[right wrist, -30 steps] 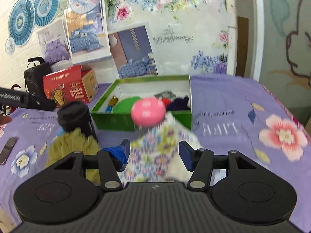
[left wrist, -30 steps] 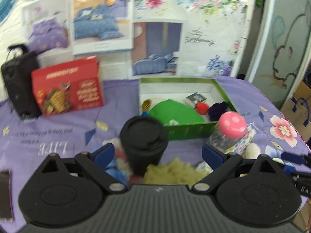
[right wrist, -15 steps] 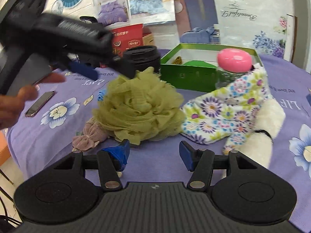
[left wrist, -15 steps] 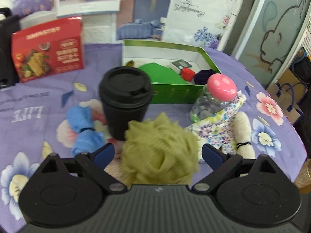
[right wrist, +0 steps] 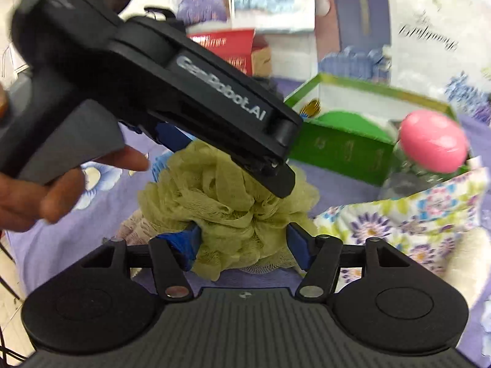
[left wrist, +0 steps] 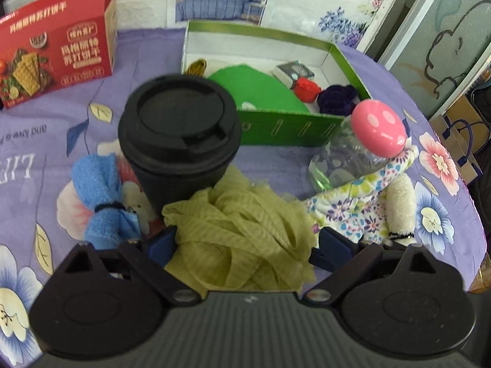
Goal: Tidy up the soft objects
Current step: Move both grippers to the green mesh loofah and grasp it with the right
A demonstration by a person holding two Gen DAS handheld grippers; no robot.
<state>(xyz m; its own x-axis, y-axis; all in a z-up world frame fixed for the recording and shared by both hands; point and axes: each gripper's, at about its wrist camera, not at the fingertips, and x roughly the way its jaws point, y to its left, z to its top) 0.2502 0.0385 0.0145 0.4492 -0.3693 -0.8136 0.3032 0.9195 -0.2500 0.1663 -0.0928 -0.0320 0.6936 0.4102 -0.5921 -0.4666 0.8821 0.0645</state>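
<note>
A purple floral bedsheet (left wrist: 276, 165) fills both views. In the left wrist view the green box (left wrist: 288, 128) sits upper centre, holding a green cloth (left wrist: 254, 89), a red (left wrist: 305, 88) and a dark purple (left wrist: 336, 99) soft piece. A red cracker box (left wrist: 55, 43) with Chinese lettering stands upper left; a black lidded cup (left wrist: 179, 132) is at centre, a blue tied cloth (left wrist: 101, 196) at its left. At right, a clear bottle with a pink cap (left wrist: 379, 130) leans on a floral cloth (left wrist: 359, 211).

The olive mesh pouf (left wrist: 242, 239) lies at lower centre, directly between the spread fingers of the left gripper (left wrist: 245, 245), both blue pads at its sides; whether they press it cannot be told.

In the right wrist view the pouf (right wrist: 227, 214) sits between the wide-set fingers of the right gripper (right wrist: 242, 245) too, at lower centre. The left gripper's black body, held by a hand (right wrist: 46, 190) at the left edge, crosses the upper left and reads "GenRobot.AI". The sheet shows mirrored "LIFE" and "and love is".
</note>
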